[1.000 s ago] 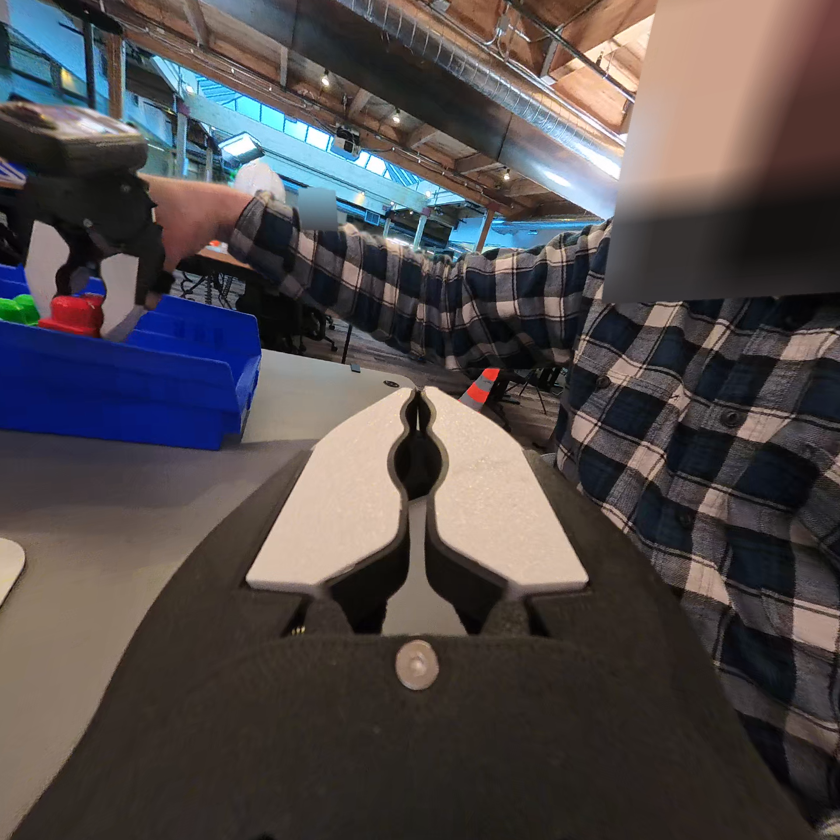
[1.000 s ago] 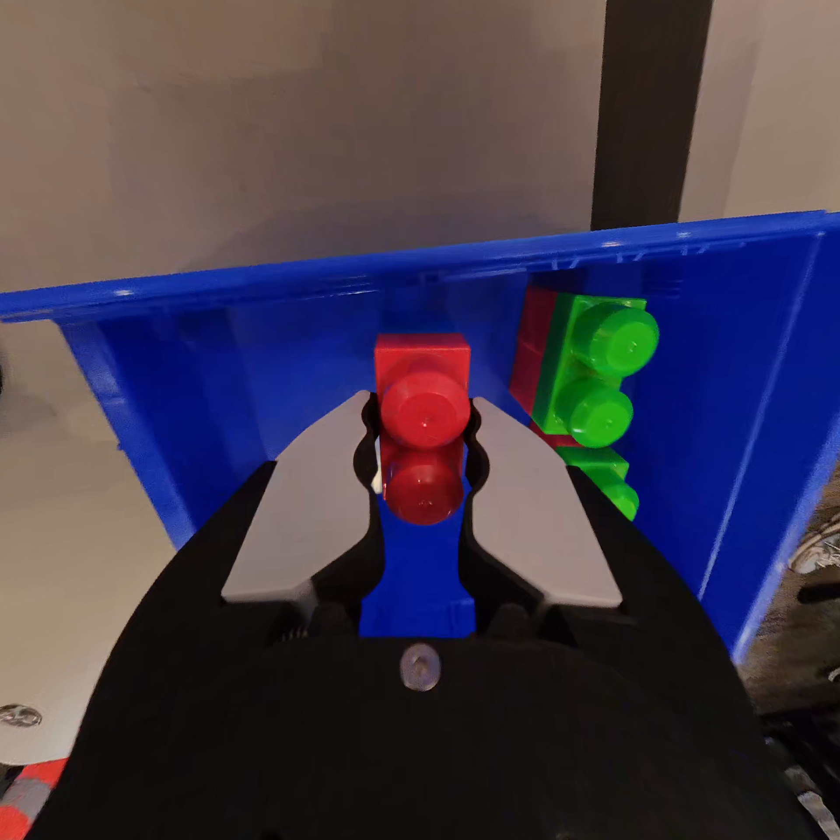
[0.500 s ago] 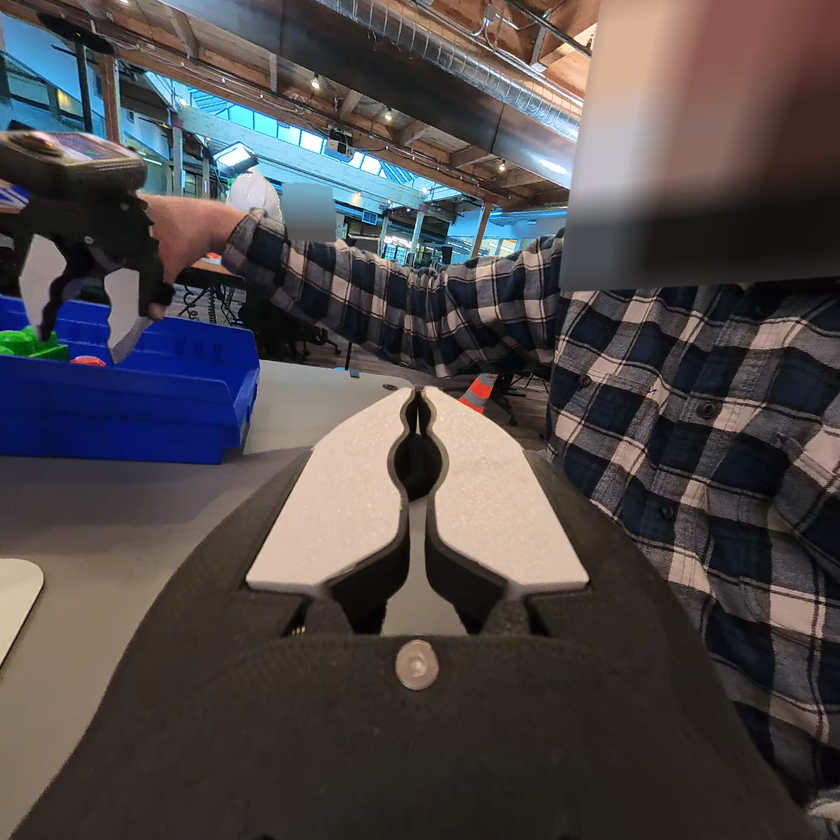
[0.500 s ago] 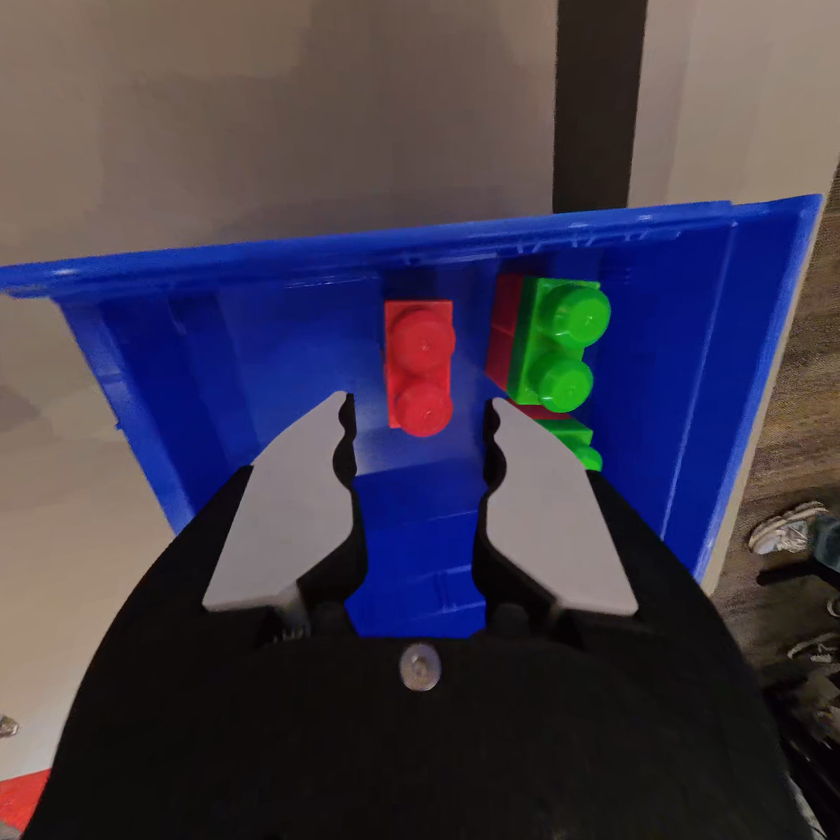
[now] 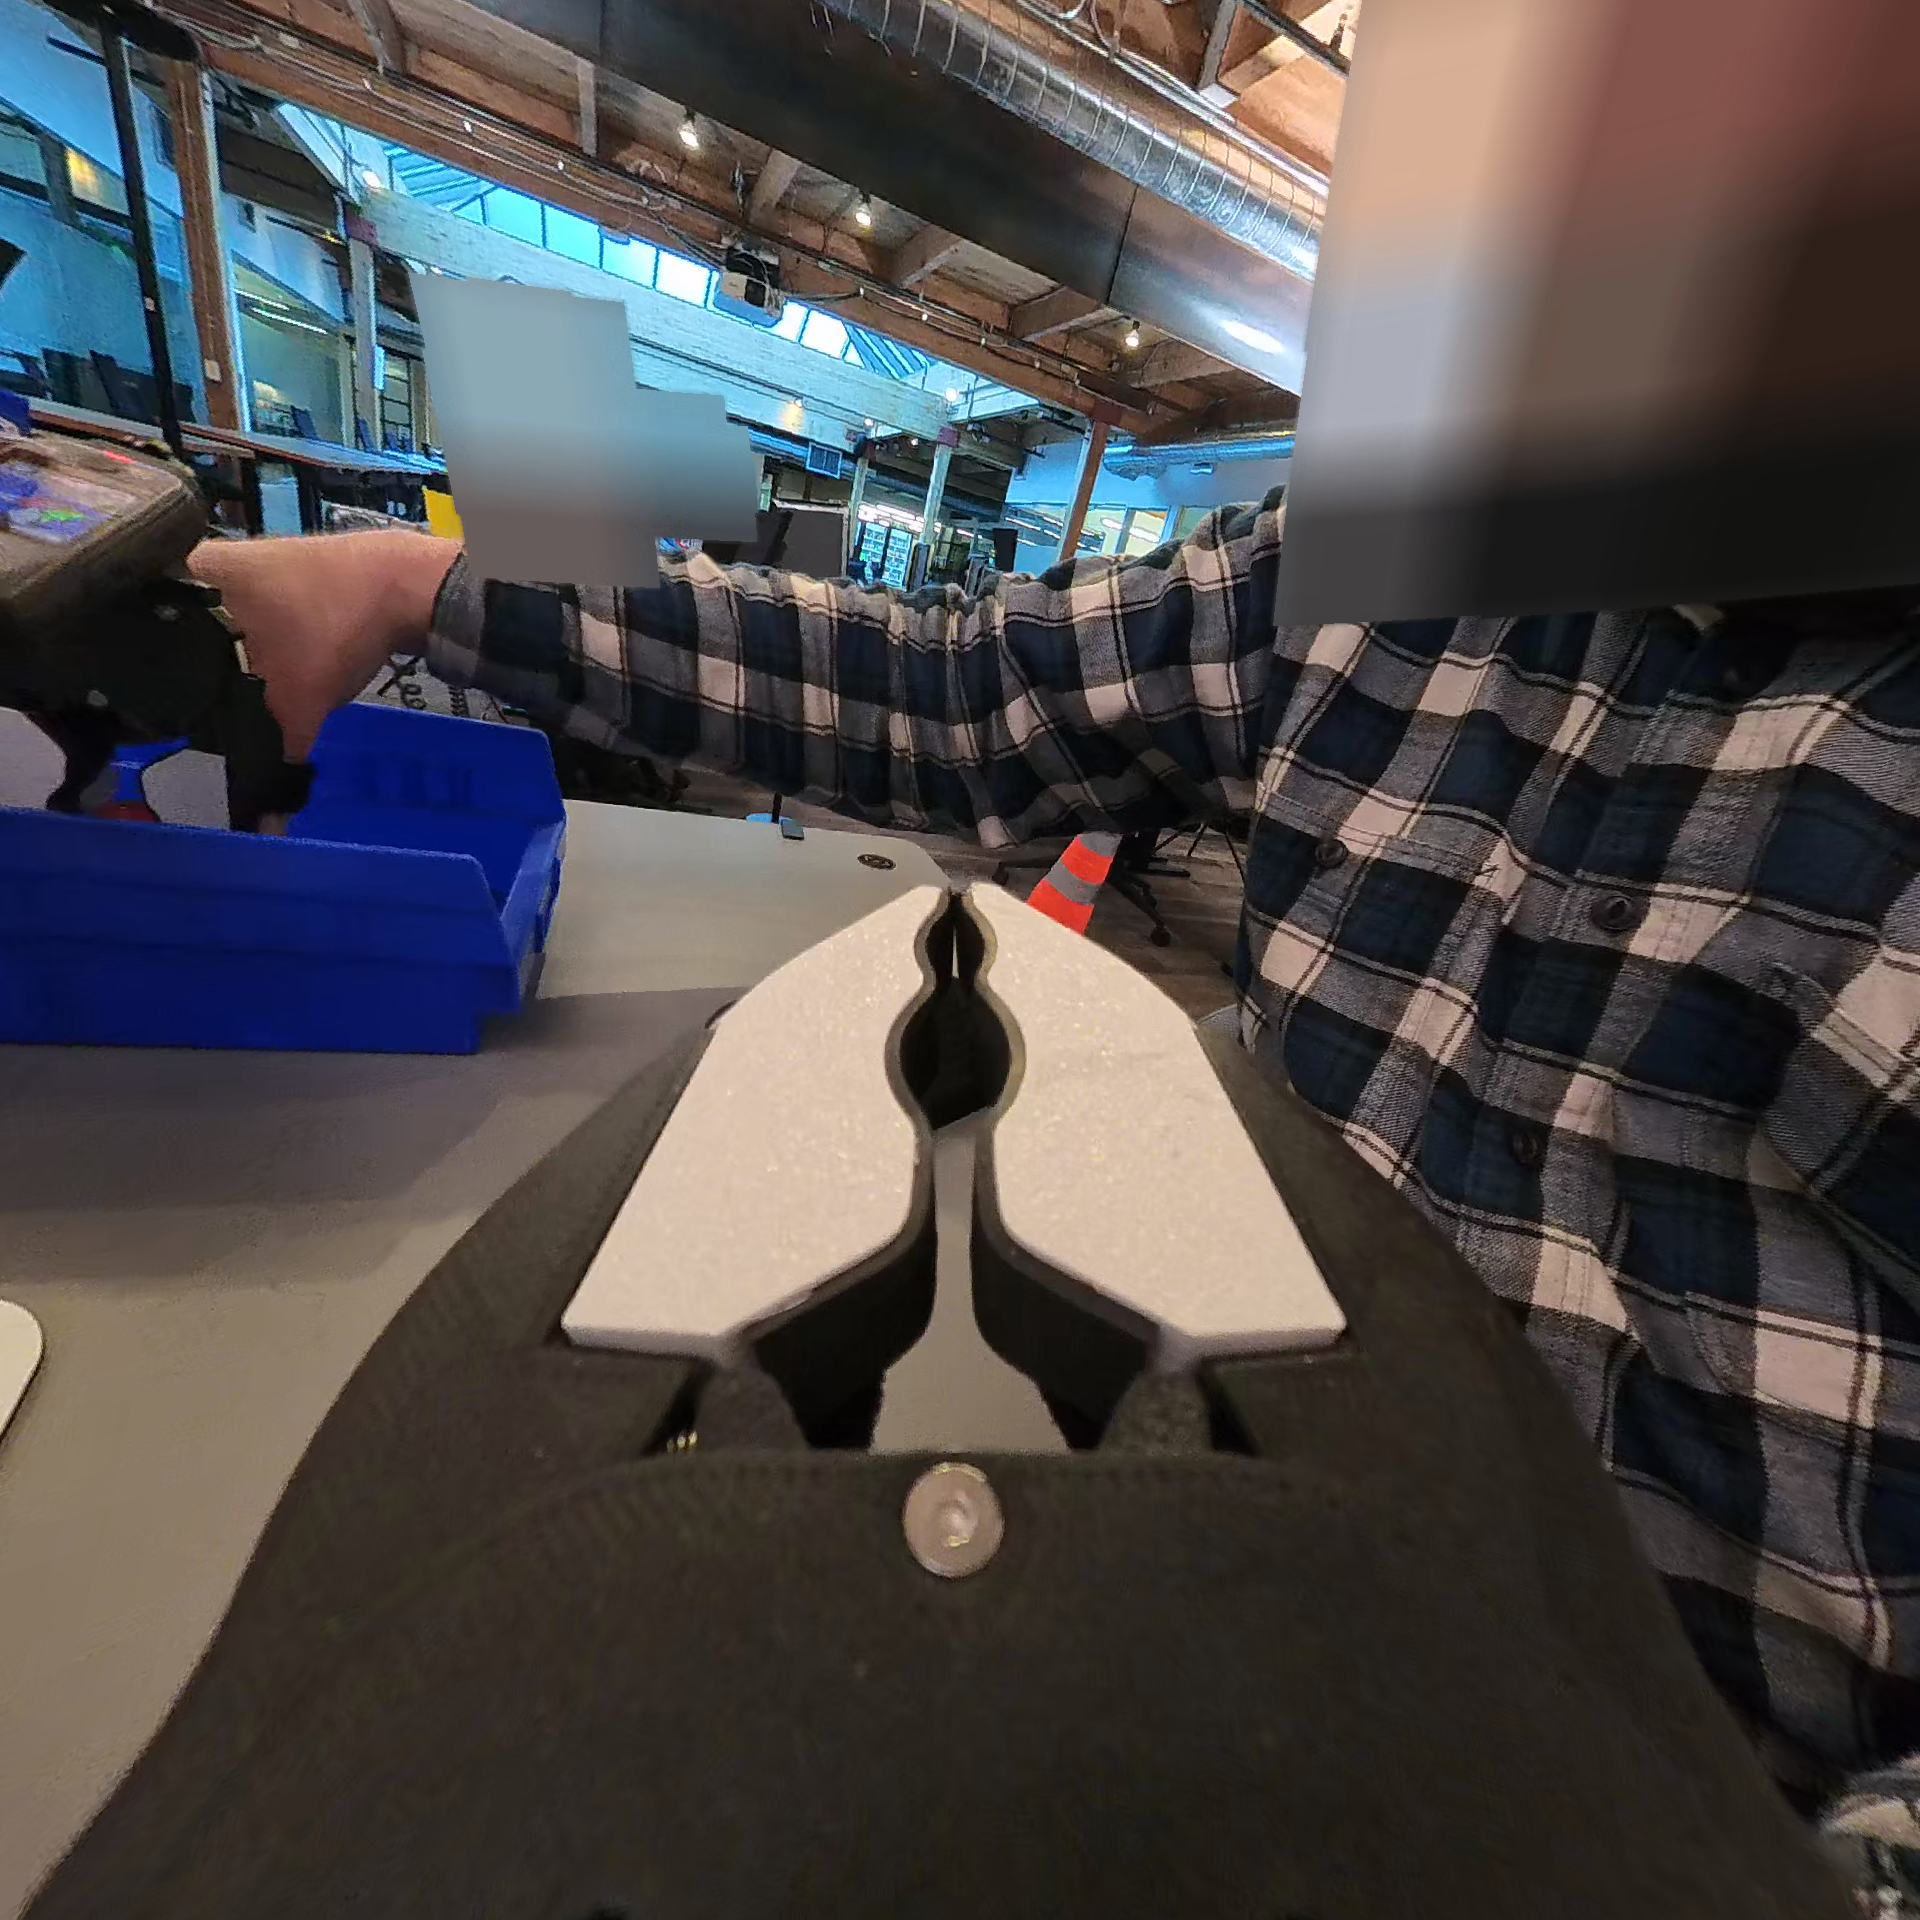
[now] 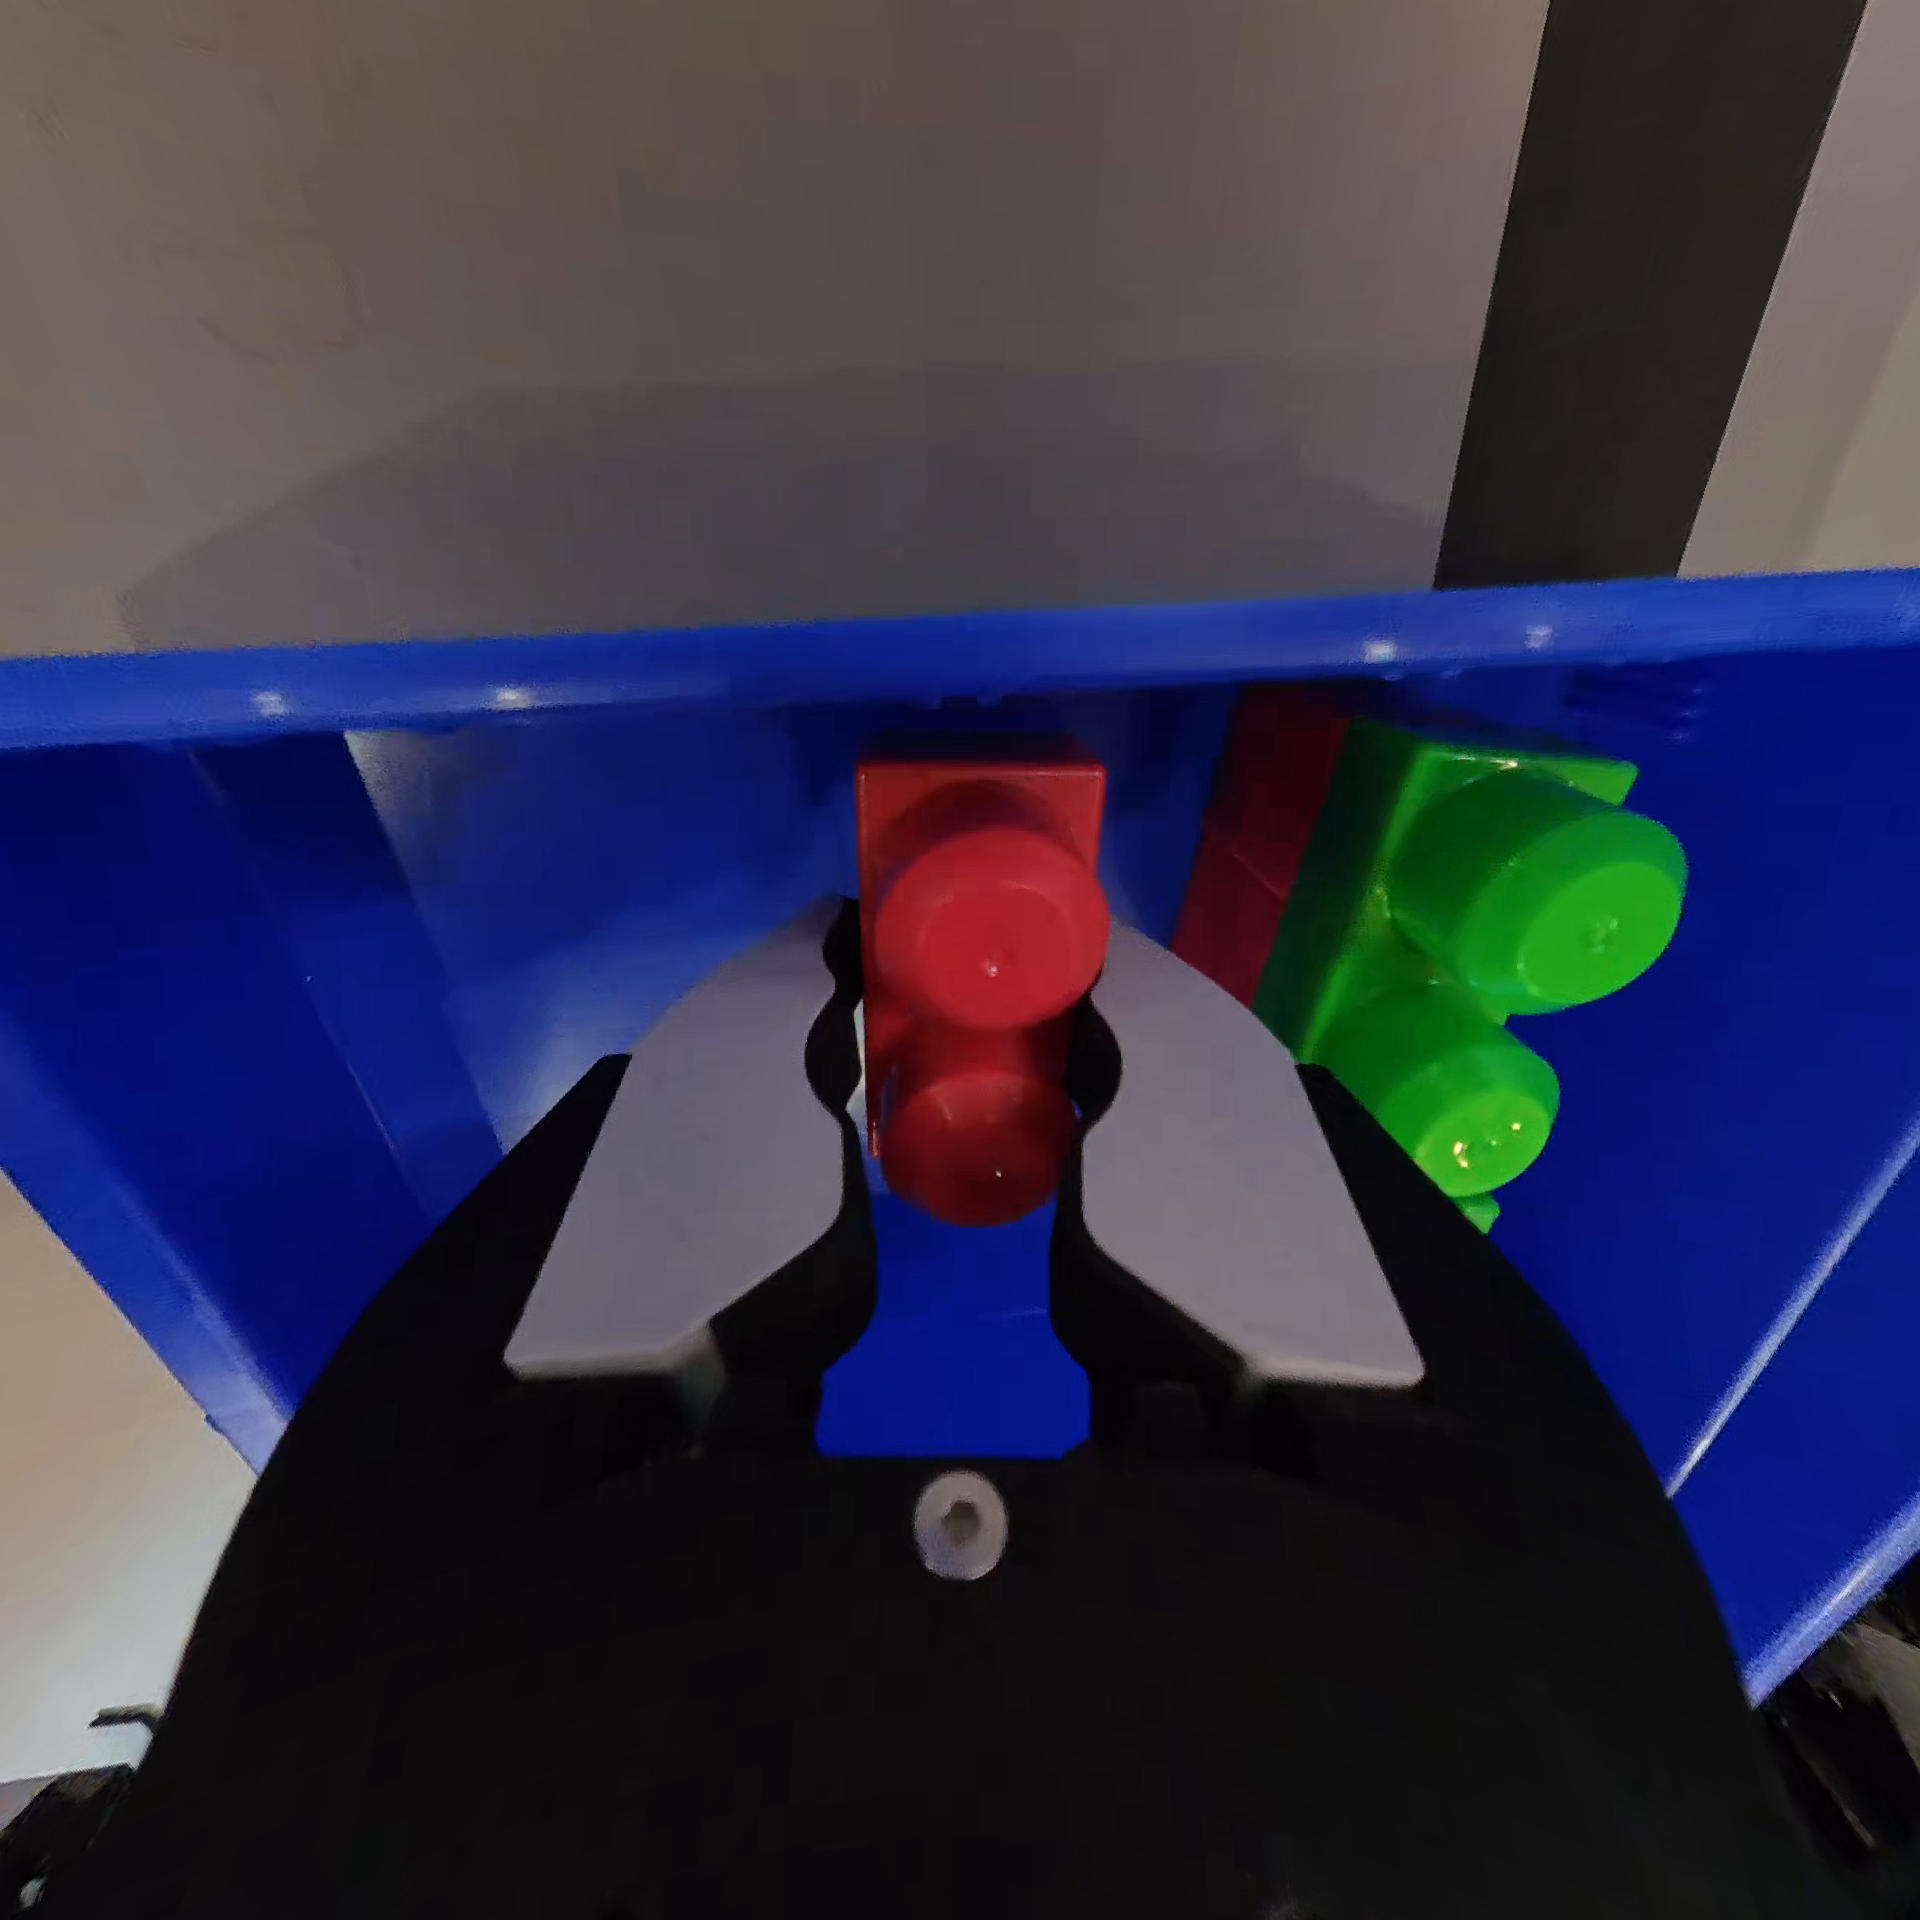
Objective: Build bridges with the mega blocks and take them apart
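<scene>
the right gripper (image 6: pixel 971 997) pinches the red block (image 6: pixel 977 935) across its sides, low inside the blue bin (image 6: pixel 312 935). it does best lifting straight up, clear of the green block (image 6: pixel 1475 997) just beside and the wall beyond. the left gripper (image 5: pixel 954 909) rests pressed together, empty.

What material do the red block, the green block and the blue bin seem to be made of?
Red block: looks like moulded plastic, smooth and half-glossy, with small light glints on its round studs.
Green block: likely the same plastic, brighter, with shiny spots on its studs.
Blue bin: seems rigid moulded plastic, glossy, since highlights run along its rim.
</scene>
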The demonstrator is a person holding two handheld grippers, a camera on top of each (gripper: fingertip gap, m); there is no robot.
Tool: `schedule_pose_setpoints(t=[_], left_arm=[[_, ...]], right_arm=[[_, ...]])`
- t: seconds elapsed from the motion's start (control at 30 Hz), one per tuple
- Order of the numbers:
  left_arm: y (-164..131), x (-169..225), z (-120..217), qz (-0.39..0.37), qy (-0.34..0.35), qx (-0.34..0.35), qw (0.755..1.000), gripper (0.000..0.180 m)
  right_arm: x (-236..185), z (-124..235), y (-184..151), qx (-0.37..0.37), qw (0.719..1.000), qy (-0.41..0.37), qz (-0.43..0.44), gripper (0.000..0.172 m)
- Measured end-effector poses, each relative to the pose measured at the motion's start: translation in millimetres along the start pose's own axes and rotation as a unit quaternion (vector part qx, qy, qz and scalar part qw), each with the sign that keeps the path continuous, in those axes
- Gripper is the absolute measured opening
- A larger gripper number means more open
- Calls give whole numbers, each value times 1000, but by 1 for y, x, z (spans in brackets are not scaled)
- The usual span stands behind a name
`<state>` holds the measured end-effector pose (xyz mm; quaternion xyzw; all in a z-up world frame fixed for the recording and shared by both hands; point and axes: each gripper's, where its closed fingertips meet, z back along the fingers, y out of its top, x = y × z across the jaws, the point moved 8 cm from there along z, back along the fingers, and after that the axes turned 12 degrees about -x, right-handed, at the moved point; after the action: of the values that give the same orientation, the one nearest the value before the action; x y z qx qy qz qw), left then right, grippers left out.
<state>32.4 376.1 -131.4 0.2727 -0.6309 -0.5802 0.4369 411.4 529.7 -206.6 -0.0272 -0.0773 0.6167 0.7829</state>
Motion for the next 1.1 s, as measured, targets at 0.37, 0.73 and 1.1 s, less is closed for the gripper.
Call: schedule_pose_setpoints(t=[0.37,0.73,1.1], left_arm=[[3,6,0,-10,-8,-9,1000,0],[69,87,87,-83,288,-114,947,43],[24,22,224,79,486,-384,781,47]], right_arm=[[5,6,2,11,999,-31,-31,68],[-82,143,-17,157,972,-168,-38,46],[-197,138,78,285,944,-152,74,34]])
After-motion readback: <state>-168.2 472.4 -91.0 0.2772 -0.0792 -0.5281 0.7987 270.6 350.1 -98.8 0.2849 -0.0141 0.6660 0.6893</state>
